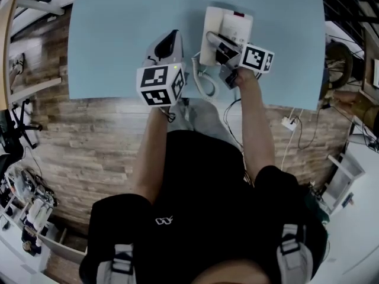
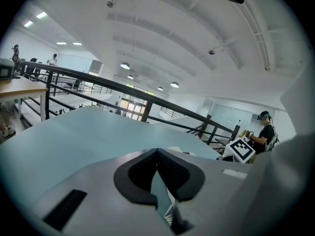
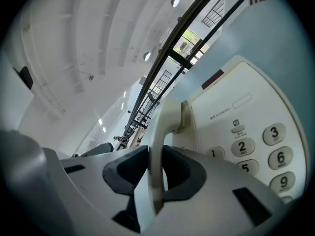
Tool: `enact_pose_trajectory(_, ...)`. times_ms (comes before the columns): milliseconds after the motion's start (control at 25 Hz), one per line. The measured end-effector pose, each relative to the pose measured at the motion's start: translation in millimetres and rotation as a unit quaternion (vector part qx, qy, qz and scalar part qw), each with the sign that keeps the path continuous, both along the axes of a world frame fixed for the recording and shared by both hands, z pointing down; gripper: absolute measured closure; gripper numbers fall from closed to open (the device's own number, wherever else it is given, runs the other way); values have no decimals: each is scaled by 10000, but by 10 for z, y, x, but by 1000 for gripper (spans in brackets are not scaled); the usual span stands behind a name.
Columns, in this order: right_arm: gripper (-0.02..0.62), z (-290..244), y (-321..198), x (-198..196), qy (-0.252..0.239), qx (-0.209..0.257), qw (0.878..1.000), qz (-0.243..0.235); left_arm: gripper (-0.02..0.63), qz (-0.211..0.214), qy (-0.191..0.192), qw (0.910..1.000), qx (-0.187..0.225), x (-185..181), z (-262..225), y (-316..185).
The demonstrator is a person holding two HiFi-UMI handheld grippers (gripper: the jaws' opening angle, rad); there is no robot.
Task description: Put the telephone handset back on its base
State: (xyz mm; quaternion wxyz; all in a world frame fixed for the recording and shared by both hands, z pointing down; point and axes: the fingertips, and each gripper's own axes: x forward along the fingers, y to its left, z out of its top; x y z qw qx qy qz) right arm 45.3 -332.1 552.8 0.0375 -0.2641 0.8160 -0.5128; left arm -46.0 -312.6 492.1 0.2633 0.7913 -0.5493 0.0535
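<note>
In the head view, a pale blue flat surface [image 1: 118,40] fills the upper part of the frame, and a white push-button telephone base [image 1: 240,25] sits at its upper centre. The right tongs [image 1: 224,51], below their marker cube, reach onto the left half of the base, where the white plastic telephone handset [image 1: 210,31] lies lengthwise. A white coiled cord [image 1: 204,83] loops just below it, toward the lower edge of the surface. The left tongs [image 1: 172,37] hover to the left of the base, apart from it. In the left gripper view, the left tongs [image 2: 157,154] are closed tip to tip with nothing between them, and the blue surface [image 2: 74,136] stretches beyond. In the right gripper view, the right tongs [image 3: 156,168] are clamped on the thin curved grip of the handset [image 3: 165,117], with a pad pressing each side. The handset's far end meets the cradle at the left edge of the base [image 3: 246,112], beside the number keys. Whether it is fully seated cannot be told.
</note>
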Motion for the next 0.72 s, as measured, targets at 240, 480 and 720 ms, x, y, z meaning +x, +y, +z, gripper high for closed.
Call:
enact_pose_trajectory(240,512,7,-12,22,-33,0,9999,-120,606,30,11,10000,-20,21,12,2)
enact_pose_trajectory(480,503,11,-26,30,-48,14,9999,-141,606,37,32,10000,-28,14,15,-26)
enact_pose_trajectory(720,480,123,19,126,446,-190,9987,137,606,73,49,9999,-48,41,28,-32)
